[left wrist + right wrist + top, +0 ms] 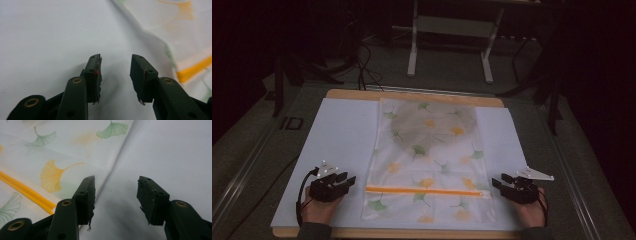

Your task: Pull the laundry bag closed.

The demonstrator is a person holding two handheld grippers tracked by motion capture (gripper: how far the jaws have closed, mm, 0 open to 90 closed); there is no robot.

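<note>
Leaf-print zip bag (427, 160) flat near table (342, 130) front edge.
Left claw (348, 181) and right claw (498, 182) spread apart, empty, flanking zipper (427, 191) ends, seemingly freshly let go.

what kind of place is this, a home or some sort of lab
Probably a lab or recording workspace, not a home: a dim room, a board covered in a white sheet holding a leaf-print zip bag, a metal stand behind, and cables on the floor.

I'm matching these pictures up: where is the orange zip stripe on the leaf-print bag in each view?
High view: orange stripe runs across the bag's near end, between the grippers.
Left gripper view: at the right edge.
Right gripper view: lower left.
Shared landmark: the white sheet under the bag.
</note>
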